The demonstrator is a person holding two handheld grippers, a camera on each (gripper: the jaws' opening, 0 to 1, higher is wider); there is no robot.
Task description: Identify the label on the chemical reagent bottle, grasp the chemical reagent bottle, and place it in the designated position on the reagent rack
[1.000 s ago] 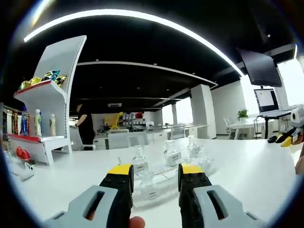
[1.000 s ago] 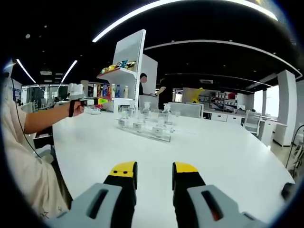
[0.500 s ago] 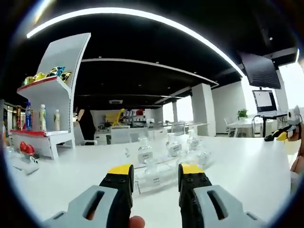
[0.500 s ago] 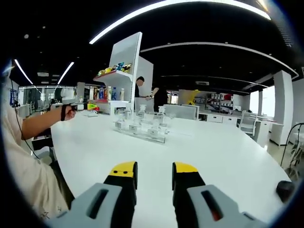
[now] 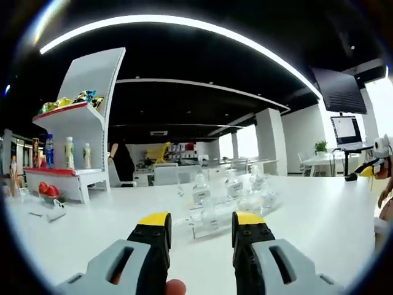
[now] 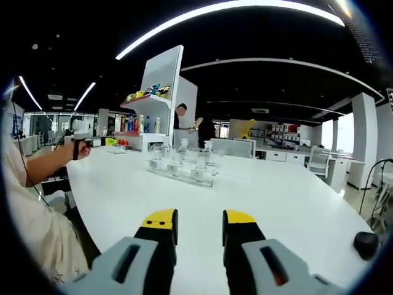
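Left view has swung since a second ago: clear reagent rack (image 5: 228,206) with its reagent bottles (image 5: 200,190) now sits right of centre on the white bench (image 6: 258,196), ahead of the left hand-held gripper (image 5: 201,225), jaws apart, empty. Right hand-held gripper (image 6: 193,221) likewise parted, empty. Bottle labels white, writing unreadable

- Reagent rack (image 5: 212,222) (image 6: 182,174): clear, low, stepped stand; rests flat on the white counter (image 5: 307,215) (image 6: 258,196).
- Reagent bottles (image 5: 200,192) (image 6: 182,147): small, clear glass, stoppered, each bearing a white label; label text illegible.
- Pose: all bottles upright, standing in rows in the rack.
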